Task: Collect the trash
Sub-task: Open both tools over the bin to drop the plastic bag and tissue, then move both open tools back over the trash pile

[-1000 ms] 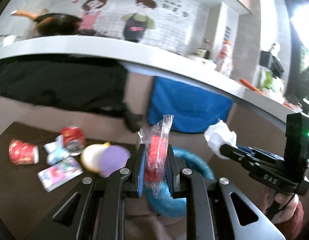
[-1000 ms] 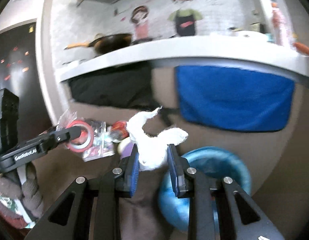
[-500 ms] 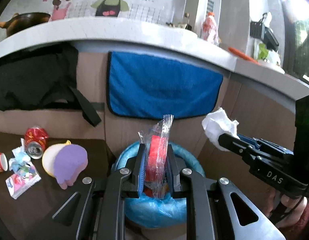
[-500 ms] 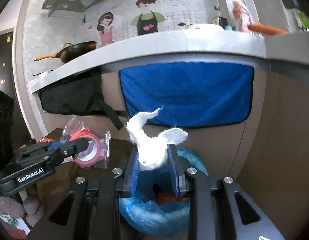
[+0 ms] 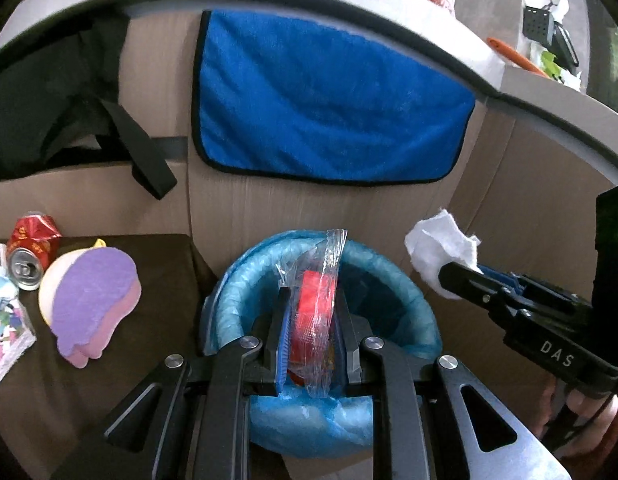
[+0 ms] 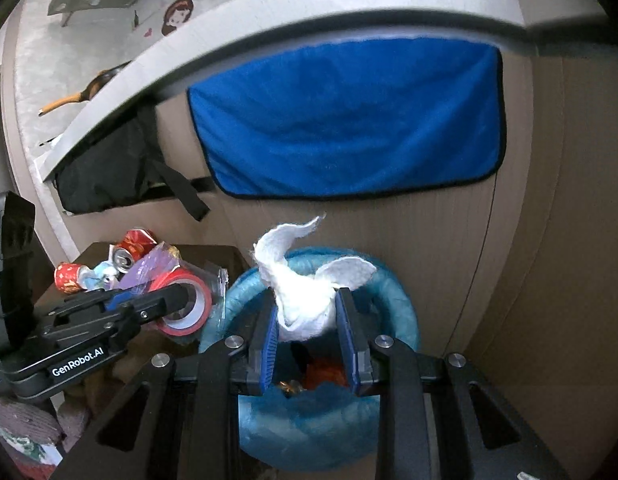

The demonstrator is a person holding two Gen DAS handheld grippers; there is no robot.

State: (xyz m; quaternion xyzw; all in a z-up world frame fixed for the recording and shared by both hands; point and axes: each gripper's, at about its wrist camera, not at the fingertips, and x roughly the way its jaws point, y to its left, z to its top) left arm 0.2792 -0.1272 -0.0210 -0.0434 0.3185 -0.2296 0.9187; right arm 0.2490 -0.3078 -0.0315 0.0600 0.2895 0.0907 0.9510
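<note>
Left wrist view: the left gripper [image 5: 312, 322] clamps a wrapped red tape roll [image 5: 314, 312] at frame centre, above the blue-lined bin [image 5: 413, 300].

Right wrist view: the right gripper [image 6: 311, 330] pinches a white tissue [image 6: 305, 300] over that bin (some trash already inside). Open each gripper only over the bin mouth.

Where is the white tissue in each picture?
Left wrist view: the white tissue is at the right, pinched by the right gripper, beside the bin.
Right wrist view: the tissue is in the centre, between the fingers, above the bin.
Shared landmark: the blue cloth behind.
</note>
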